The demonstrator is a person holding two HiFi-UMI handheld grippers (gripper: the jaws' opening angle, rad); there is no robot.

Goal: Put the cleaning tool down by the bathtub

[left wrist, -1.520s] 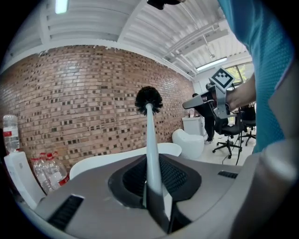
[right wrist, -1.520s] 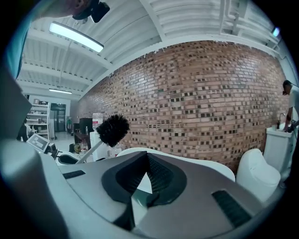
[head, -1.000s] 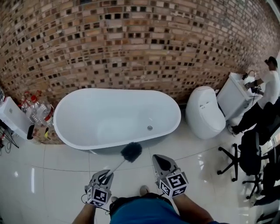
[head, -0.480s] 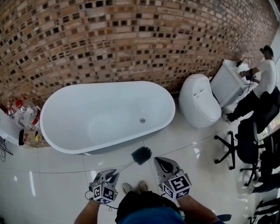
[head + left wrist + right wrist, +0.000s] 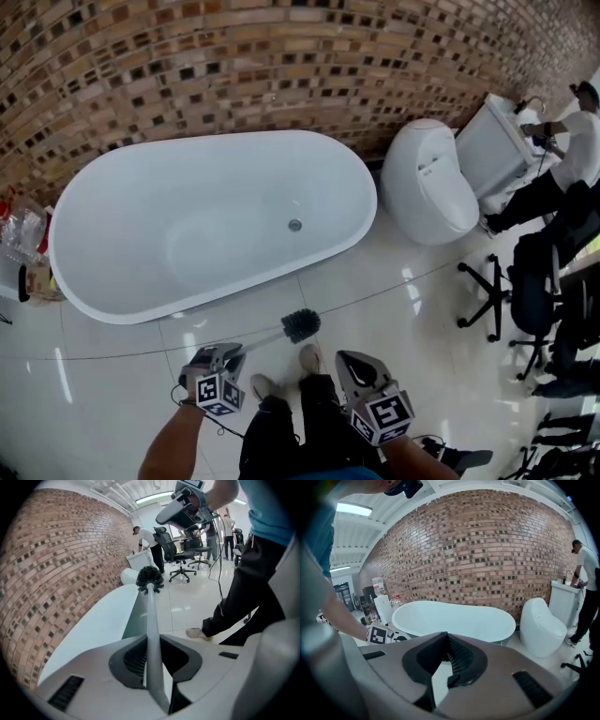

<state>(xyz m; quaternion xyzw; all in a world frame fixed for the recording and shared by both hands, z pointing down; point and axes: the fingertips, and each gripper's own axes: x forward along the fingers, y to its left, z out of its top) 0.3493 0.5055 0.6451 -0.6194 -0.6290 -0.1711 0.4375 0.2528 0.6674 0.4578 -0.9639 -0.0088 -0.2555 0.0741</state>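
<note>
The cleaning tool is a brush with a dark bristly head on a long pale handle. My left gripper is shut on that handle, near its end. In the left gripper view the handle runs out between the jaws of the left gripper to the head. The head hangs low over the white floor tiles, just in front of the white bathtub. My right gripper is beside it on the right, shut and holding nothing. In its own view the right gripper faces the bathtub.
A white toilet and a white cabinet stand right of the tub by the brick wall. A person works there. Black office chairs are at the right. My shoes are between the grippers. Bottles sit at the tub's left end.
Both grippers have sunk toward the floor with the head camera following. The brush head has come down beside the tub's front. My legs and shoes now show between the grippers.
</note>
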